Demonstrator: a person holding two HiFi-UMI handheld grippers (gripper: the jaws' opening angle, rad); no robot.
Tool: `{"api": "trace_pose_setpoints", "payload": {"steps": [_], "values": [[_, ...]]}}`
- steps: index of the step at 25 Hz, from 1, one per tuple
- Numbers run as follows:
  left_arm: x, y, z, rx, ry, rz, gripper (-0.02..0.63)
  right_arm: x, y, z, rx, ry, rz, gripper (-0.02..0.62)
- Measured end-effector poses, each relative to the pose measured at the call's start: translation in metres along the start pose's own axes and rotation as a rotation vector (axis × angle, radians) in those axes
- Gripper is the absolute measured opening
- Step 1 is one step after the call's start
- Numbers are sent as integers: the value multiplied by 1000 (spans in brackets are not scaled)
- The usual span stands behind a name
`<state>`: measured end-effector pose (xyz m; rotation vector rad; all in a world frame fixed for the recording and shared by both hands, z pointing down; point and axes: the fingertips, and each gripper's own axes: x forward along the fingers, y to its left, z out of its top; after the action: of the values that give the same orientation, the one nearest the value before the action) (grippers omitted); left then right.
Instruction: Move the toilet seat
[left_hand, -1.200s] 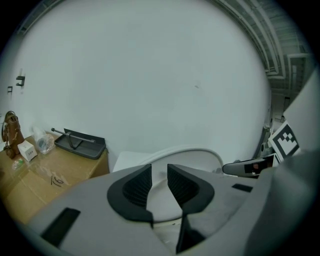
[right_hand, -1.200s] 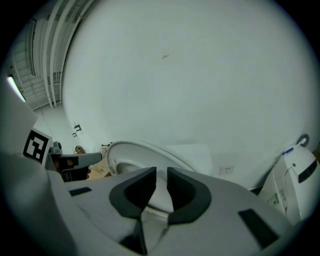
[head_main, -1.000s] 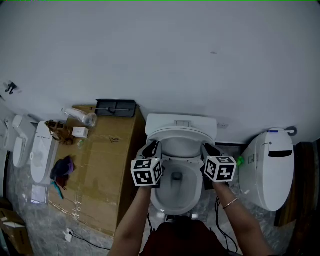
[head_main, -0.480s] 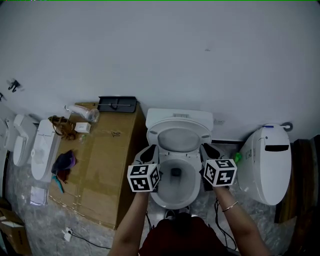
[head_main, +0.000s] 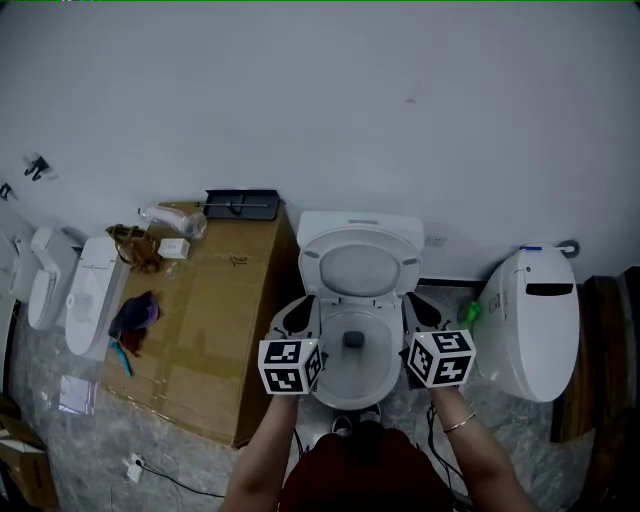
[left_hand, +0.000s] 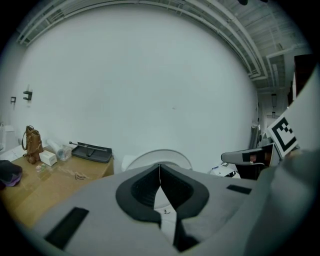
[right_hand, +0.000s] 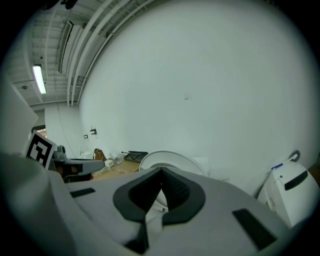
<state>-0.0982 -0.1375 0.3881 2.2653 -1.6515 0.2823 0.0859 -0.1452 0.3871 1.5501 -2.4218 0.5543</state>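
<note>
Newly closed, left tongs (head_main: 304, 303) and right tongs (head_main: 416, 301) hold nothing; toilet seat (head_main: 362, 268) stands raised at 12 o'clock, seemingly done.

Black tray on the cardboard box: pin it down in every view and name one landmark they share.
Head view: black tray upper left of centre, at the far edge of the cardboard box.
Left gripper view: black tray at left, mid-height.
Right gripper view: black tray small, left of centre.
Shared landmark: the raised toilet seat, just right of the tray in all three.
</note>
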Motion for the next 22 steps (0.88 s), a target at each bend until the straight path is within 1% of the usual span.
{"api": "trace_pose_setpoints", "payload": {"steps": [4, 9, 22], "values": [[-23, -7, -1, 13, -16, -4, 29, -21, 13, 0, -26, -26, 2, 17], [-48, -16, -3, 32, -36, -11, 29, -44, 26, -8, -32, -25, -6, 17], [-92, -30, -13, 59, -52, -27, 29, -78, 57, -22, -59, -35, -9, 15]]}}
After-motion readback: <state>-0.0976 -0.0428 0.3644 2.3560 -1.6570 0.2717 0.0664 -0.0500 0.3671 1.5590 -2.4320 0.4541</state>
